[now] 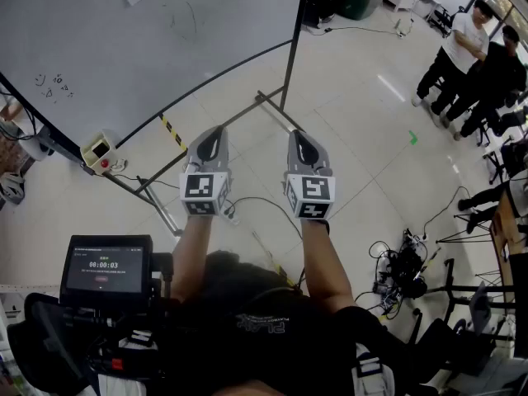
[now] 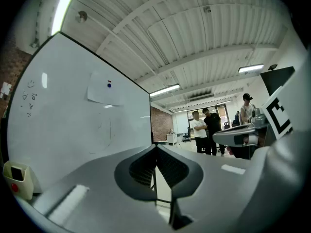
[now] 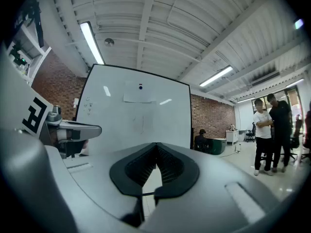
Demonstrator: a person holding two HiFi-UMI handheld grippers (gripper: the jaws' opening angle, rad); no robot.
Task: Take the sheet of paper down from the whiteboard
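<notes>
the paper (image 2: 104, 92) hangs wide on the whiteboard (image 2: 73, 130), well ahead and up-left of us; our left gripper (image 1: 211, 143) is nearer than the right gripper (image 1: 304, 145); both sets of fingers (image 2: 138, 169) closed, empty.

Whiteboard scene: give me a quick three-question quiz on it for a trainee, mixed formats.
1. True or false: the sheet of paper is already off the whiteboard.
2. Multiple choice: the left tool and right tool are: A) both shut and empty; B) both wide open; C) one shut on the paper.
3. Fill in: the sheet hangs on the ______ part of the board (upper or lower).

Key: 1 false; 2 A; 3 upper.
</notes>
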